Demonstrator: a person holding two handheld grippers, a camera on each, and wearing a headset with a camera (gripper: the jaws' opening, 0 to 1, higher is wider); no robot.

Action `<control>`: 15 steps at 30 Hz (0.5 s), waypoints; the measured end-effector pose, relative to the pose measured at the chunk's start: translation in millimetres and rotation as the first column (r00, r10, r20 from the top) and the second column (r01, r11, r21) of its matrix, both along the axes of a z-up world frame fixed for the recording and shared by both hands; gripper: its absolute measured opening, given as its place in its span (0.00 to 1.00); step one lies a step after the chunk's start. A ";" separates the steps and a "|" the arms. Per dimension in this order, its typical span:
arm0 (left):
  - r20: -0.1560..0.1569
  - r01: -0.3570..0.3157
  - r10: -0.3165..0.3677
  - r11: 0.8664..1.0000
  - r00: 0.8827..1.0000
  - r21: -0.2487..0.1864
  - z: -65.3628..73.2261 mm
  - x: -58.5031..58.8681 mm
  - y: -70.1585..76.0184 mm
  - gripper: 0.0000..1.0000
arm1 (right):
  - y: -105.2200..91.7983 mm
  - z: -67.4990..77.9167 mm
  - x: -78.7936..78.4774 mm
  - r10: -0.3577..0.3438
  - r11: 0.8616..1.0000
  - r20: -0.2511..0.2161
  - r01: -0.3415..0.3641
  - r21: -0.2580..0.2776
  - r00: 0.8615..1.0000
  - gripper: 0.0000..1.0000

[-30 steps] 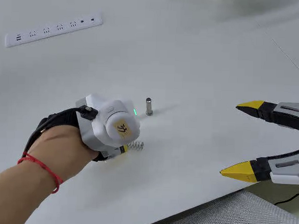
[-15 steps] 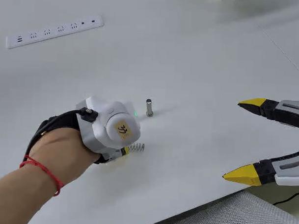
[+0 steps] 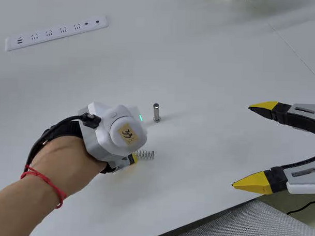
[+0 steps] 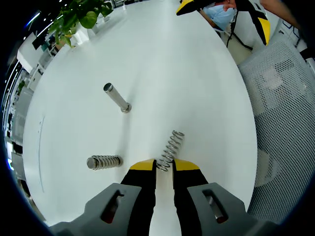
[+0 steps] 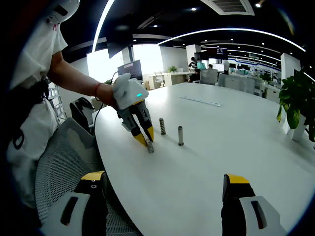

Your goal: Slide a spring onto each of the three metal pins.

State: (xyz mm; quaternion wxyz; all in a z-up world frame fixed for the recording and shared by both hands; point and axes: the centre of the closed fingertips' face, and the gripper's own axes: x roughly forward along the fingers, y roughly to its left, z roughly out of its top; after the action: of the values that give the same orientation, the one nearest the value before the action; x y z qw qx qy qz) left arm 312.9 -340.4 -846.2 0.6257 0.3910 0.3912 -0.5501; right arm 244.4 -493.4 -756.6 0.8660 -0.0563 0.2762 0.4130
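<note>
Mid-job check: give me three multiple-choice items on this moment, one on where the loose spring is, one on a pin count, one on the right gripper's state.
1. Where is the loose spring?
A. One end between the left gripper's jaw tips
B. Slid onto the bare pin
C. Held in the right gripper

2. How many pins in the left gripper view already carry a spring?
A. None
B. One
C. Two

3. The right gripper is:
A. open and empty
B. shut on a spring
C. shut on a pin

Answers:
1 A, the spring's end sits pinched between the yellow tips.
2 B, the sprung pin is wrapped in coils and the bare pin is not.
3 A, its jaws stand wide apart with nothing between them.
</note>
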 end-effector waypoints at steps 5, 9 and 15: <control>-0.024 -0.008 0.008 1.000 1.000 0.000 1.0 -3.8 2.1 0.06 | -1.2 -0.3 1.1 -0.003 1.000 0.004 0.003 -0.006 1.000 0.95; -0.032 -0.019 0.020 1.000 0.999 0.001 0.8 -4.8 2.3 0.06 | -1.0 -0.1 1.0 -0.003 1.000 0.005 0.003 -0.006 1.000 0.95; -0.045 -0.031 0.030 0.999 0.999 -0.014 1.6 -7.1 -0.8 0.06 | -2.0 0.5 0.4 -0.005 1.000 0.004 0.005 -0.002 1.000 0.95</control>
State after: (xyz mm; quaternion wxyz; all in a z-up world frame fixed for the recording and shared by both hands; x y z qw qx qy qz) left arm 305.8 -341.2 -844.6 0.6280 0.3679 0.4069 -0.5521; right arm 244.8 -495.3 -756.1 0.8675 -0.0574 0.2753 0.4103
